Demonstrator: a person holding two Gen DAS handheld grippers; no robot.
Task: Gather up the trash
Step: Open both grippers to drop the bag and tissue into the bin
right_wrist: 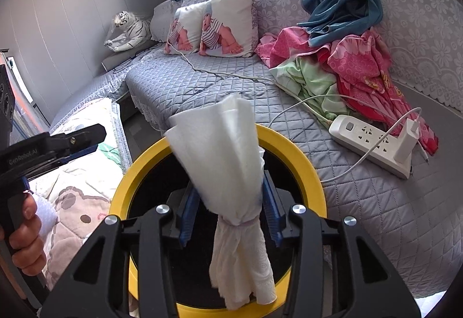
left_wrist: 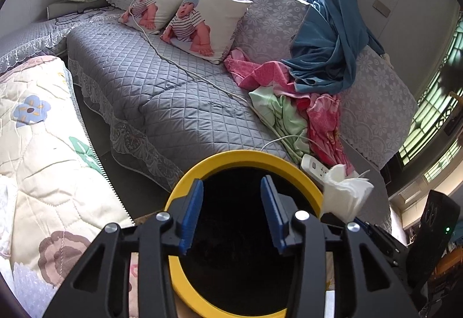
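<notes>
The right gripper point(right_wrist: 228, 219) stands part open over the yellow-rimmed bin point(right_wrist: 303, 170). The white tissue point(right_wrist: 225, 150) hangs between its blue pads, and whether they press on it I cannot tell. The left gripper point(left_wrist: 231, 213) is open and empty above the same bin. The tissue looks very light, soft and easy to tear; its pinched waist seems the best place to hold it.
</notes>
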